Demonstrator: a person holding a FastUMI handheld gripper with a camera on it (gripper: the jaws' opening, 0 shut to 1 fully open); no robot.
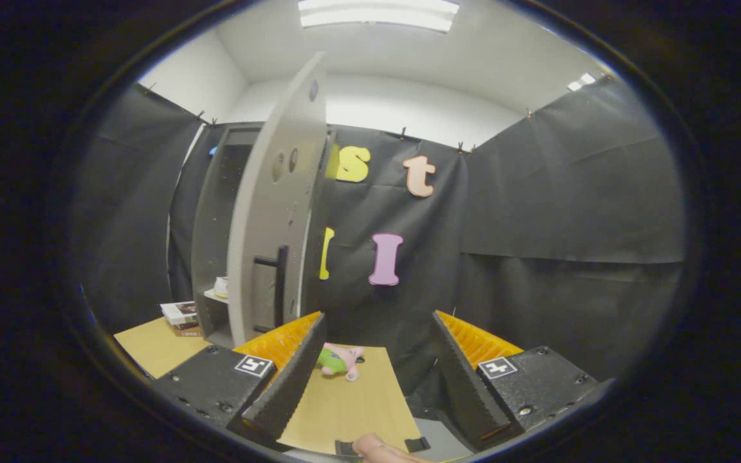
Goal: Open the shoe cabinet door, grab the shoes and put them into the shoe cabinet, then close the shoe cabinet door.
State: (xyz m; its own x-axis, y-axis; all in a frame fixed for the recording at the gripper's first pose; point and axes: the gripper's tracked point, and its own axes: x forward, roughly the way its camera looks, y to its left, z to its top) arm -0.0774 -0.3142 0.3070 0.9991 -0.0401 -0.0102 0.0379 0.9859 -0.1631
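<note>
Shoe cabinet (216,244) at the desk's (351,405) far left corner, door (277,212) swung open. Gripper (377,360) fingers spread, empty. Small pink-green shoe (339,361) just ahead. Risk: a wide approach clips the door edge.

No readable text — box (181,316) print too small

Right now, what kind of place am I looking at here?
Likely a small staged booth, not a real home: black cloth walls, a grey shoe cabinet with its door swung open, and a cardboard-covered table. The claw hangs open, holding nothing.
</note>
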